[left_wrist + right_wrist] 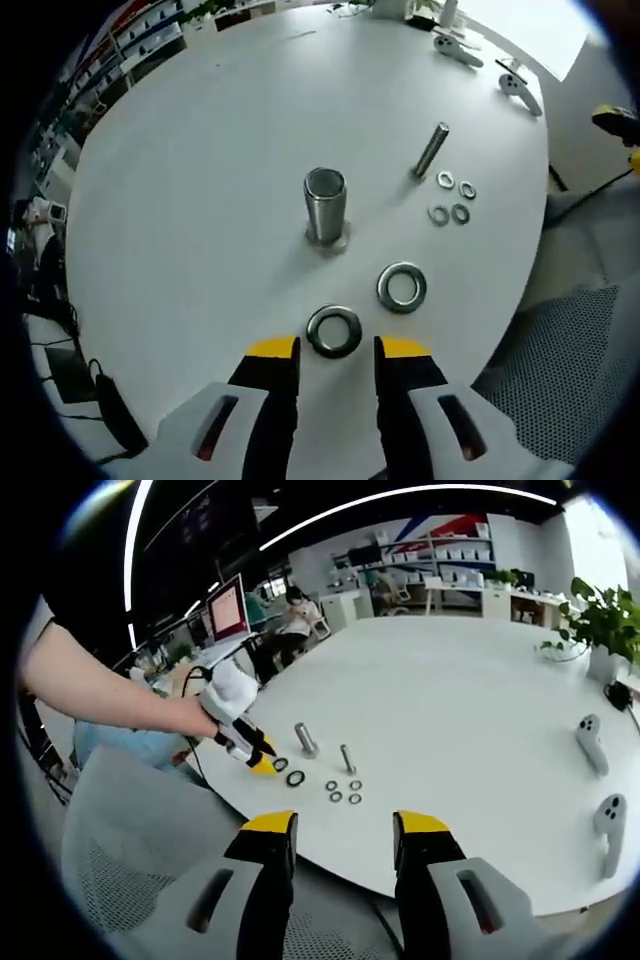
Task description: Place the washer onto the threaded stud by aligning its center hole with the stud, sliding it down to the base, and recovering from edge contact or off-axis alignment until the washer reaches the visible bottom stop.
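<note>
Clearly the left tongs (337,350) are spread open around a flat silver steel washer (334,331) on the round white desk (200,150), ready for gripping; the upright threaded metal stud (431,150) is well apart. The right tongs (337,832) are held open, empty.

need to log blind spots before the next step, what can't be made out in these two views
- Left gripper view: the stud's threads are too blurred to see.
- Left gripper view: the four small washers are too small to tell their sizes apart.
- Right gripper view: the left gripper covers the large washer by its tip; contact cannot be judged.
- Right gripper view: the metal sleeve is too small to show its bore.
</note>
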`<state>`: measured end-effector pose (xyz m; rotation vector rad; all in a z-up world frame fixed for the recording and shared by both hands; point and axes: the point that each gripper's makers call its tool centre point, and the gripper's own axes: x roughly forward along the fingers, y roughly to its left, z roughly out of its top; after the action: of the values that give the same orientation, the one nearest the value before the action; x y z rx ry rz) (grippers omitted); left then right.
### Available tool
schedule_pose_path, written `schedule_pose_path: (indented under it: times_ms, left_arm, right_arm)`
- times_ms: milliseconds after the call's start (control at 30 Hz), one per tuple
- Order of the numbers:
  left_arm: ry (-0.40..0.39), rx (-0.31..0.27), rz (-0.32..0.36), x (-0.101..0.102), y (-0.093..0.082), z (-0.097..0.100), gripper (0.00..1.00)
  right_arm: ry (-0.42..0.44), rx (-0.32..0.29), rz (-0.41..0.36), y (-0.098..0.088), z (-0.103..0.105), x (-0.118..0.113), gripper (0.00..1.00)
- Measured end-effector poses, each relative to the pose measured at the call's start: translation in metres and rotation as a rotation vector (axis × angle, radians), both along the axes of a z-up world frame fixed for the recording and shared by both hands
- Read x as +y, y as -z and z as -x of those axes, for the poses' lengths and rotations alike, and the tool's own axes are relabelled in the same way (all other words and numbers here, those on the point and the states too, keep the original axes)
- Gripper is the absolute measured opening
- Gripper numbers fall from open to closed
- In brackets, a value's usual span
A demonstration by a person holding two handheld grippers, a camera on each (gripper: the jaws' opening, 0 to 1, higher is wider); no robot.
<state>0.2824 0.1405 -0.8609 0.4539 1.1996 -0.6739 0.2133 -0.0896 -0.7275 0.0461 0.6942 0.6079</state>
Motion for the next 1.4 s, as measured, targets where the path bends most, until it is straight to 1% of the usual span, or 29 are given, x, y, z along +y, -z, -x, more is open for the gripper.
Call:
schedule_pose_path:
  times_ms: [67,133,167,200,233,300,367,500,633,733,867,1033,1233,1400]
  left_arm:
    - [0.013,0.019,-0.013,0.000,0.004,0.003,0.29]
    - [0.043,0.026,-0.037,0.000,0.007,0.006,0.30]
    - [0.095,-0.006,-0.066,0.002,0.007,0.001,0.30]
    - [0.088,0.009,-0.070,0.001,0.008,0.003,0.29]
    - [0.072,0.014,-0.057,-0.002,0.008,0.000,0.29]
    - [0.072,0.022,-0.056,-0.003,0.007,0.000,0.30]
    - [0.095,0.037,-0.073,-0.003,0.008,0.001,0.30]
    - [0.102,0.064,-0.102,-0.003,0.009,-0.001,0.31]
    - [0.113,0.089,-0.128,0.002,0.016,-0.007,0.31]
    - [0.121,0.110,-0.146,0.003,0.016,-0.008,0.30]
    - [0.105,0.124,-0.161,0.005,0.017,-0.010,0.28]
    - [0.097,0.117,-0.150,0.008,0.018,-0.013,0.23]
    - [0.123,0.119,-0.161,0.006,0.017,-0.012,0.22]
    - [0.169,0.136,-0.195,0.004,0.018,-0.012,0.22]
  right_arm:
    - [0.002,-0.001,-0.002,0.000,0.000,0.000,0.40]
    - [0.002,-0.002,-0.004,0.000,-0.001,0.000,0.40]
    - [0.002,-0.003,-0.006,-0.001,-0.001,0.000,0.40]
    - [0.003,-0.004,-0.007,-0.001,-0.001,0.000,0.40]
    - [0.004,-0.006,-0.009,-0.002,-0.001,0.000,0.40]
    - [0.005,-0.005,-0.011,-0.002,-0.001,0.000,0.40]
    - [0.005,-0.006,-0.012,-0.002,-0.001,0.000,0.40]
    - [0.004,-0.007,-0.014,-0.002,-0.001,0.000,0.39]
    - [0.004,-0.009,-0.017,-0.002,-0.001,0.000,0.39]
    - [0.006,-0.009,-0.018,-0.003,-0.001,0.000,0.39]
    - [0.004,-0.009,-0.020,-0.003,-0.001,0.001,0.39]
    - [0.007,-0.008,-0.022,-0.003,-0.002,0.001,0.38]
    - [0.009,-0.004,-0.020,-0.002,-0.001,0.000,0.37]
    - [0.008,-0.003,-0.018,-0.002,-0.001,0.000,0.37]
